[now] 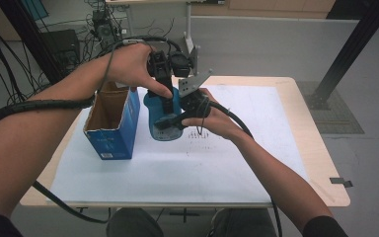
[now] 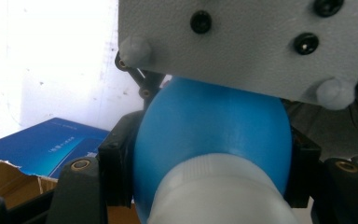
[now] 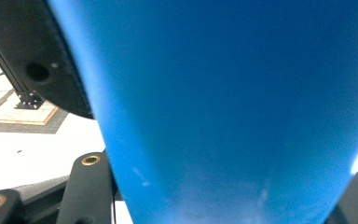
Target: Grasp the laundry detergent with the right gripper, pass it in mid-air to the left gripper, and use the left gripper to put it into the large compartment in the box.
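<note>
Cardboard shows inside the open box (image 1: 112,118), blue outside, which stands at the left on the white sheet (image 1: 256,163) covering the table (image 1: 325,163). Its top flap is torn open in the left gripper view, where its blue side (image 2: 46,149) lies behind the jaws.

Just right of the box, near the sheet's middle, stands the bottle (image 1: 162,123): smooth blue plastic, rounded at the shoulder, with a ribbed white cap (image 2: 223,186). Both grippers have it.

The left gripper (image 1: 165,98) comes down from above the box's right edge, its jaws closed on the bottle's rounded blue body just past the cap, one black pad pressing each side. The right gripper's grey plate (image 2: 261,42) hangs just beyond the bottle in that view.

The right gripper (image 1: 177,118) reaches in from the right of the box, level, jaws clamped on the bottle's lower body; in its own view the blue wall (image 3: 233,112) sits squeezed between the black jaws.

Right of the bottle, faint pen marks (image 1: 200,136) dot the sheet.
</note>
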The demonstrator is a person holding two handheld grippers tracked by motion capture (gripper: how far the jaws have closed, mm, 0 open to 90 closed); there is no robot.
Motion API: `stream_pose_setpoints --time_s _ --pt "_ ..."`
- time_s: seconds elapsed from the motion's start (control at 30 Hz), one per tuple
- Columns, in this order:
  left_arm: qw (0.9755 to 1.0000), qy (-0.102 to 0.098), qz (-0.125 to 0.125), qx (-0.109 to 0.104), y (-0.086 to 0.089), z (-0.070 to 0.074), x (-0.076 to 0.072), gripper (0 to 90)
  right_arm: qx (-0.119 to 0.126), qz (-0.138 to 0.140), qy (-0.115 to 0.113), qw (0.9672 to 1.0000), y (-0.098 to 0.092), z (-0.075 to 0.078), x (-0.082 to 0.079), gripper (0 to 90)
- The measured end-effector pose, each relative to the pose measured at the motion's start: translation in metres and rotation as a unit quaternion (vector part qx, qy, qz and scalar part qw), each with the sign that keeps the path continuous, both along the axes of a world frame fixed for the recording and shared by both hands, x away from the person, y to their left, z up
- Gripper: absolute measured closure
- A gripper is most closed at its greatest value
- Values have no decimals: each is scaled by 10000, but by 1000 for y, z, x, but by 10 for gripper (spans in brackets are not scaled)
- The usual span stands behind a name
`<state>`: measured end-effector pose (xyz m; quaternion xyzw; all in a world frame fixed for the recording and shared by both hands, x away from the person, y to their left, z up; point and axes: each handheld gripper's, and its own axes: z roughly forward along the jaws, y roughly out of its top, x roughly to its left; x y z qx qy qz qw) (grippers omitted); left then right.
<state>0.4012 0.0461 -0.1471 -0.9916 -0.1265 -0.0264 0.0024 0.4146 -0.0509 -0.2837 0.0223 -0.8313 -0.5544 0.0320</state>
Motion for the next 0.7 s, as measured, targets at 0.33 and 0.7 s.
stream_pose_setpoints --time_s 0.33,0.7 --pt "10000 21 14 21 1 -1 -1 367 10 19 -2 10000 2 -1 -1 418" --pt "10000 5 -10 30 1 -1 -1 368 5 20 -8 10000 2 -1 0 417"
